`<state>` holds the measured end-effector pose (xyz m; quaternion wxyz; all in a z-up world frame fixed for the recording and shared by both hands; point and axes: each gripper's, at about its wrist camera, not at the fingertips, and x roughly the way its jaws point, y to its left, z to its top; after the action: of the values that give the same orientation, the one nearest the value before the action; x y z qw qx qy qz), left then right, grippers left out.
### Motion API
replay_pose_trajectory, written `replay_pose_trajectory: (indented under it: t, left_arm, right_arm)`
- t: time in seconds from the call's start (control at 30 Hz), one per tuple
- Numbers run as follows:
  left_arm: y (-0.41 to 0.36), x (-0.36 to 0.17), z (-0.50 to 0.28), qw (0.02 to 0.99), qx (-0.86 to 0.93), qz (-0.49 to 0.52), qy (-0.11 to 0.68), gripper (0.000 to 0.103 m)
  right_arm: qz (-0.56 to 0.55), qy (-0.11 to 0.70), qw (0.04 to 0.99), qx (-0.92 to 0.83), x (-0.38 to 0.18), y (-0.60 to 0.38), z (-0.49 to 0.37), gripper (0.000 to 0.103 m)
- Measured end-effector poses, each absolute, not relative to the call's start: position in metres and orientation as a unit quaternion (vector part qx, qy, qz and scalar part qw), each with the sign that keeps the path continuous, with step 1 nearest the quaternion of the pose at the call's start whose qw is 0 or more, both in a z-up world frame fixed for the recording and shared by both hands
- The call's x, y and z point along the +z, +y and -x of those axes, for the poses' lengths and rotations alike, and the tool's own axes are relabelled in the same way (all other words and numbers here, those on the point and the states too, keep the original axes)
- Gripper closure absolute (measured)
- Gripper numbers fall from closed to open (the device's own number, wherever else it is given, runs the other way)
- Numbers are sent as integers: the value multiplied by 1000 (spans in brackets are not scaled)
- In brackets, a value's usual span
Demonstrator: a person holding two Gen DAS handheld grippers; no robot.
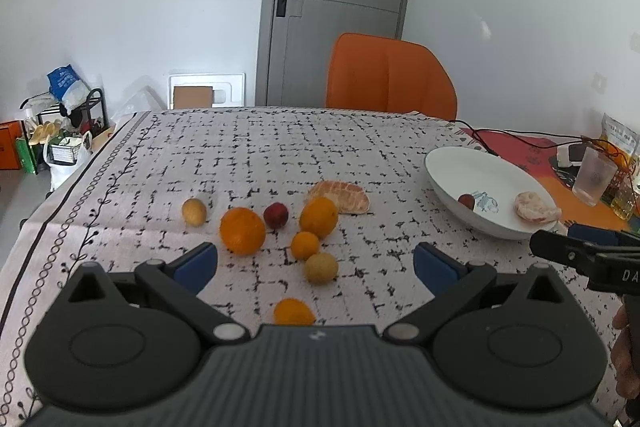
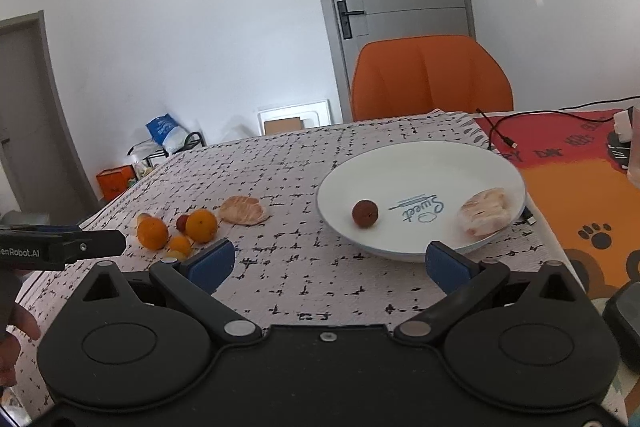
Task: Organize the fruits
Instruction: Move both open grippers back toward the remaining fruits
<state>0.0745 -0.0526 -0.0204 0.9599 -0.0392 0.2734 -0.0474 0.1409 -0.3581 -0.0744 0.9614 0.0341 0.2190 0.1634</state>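
Note:
Several fruits lie loose on the patterned tablecloth [image 1: 280, 155]: a large orange [image 1: 242, 231], a second orange [image 1: 319, 217], a small red fruit [image 1: 275, 215], a peeled citrus piece [image 1: 340, 195], small tangerines [image 1: 305, 245] and yellowish fruits [image 1: 321, 268]. My left gripper [image 1: 316, 263] hovers open just short of them, nothing between its blue pads. The white plate [image 2: 400, 163] holds a dark red fruit [image 2: 365, 213] and a peeled piece [image 2: 486, 213]. My right gripper [image 2: 330, 263] stands open before the plate's near rim, holding nothing.
An orange chair [image 1: 390, 75] stands behind the table's far edge. A black cable [image 2: 496, 131] and a red-orange mat [image 2: 580, 179] lie right of the plate, with a plastic cup [image 1: 594, 175] and packets beyond. Floor clutter sits left of the table.

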Motion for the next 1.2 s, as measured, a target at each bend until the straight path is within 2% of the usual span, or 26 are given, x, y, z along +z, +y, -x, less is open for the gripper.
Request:
replay_pose_trajectory:
  t: [0.93, 1.2]
  left_arm:
    - [-35, -50, -63, 947, -25, 41, 316, 0]
    - [-35, -57, -67, 948, -30, 40, 314, 5]
  right_arm:
    - [-3, 270, 929, 255, -90, -319, -142, 0]
    - [4, 274, 926, 258, -93, -314, -145, 0]
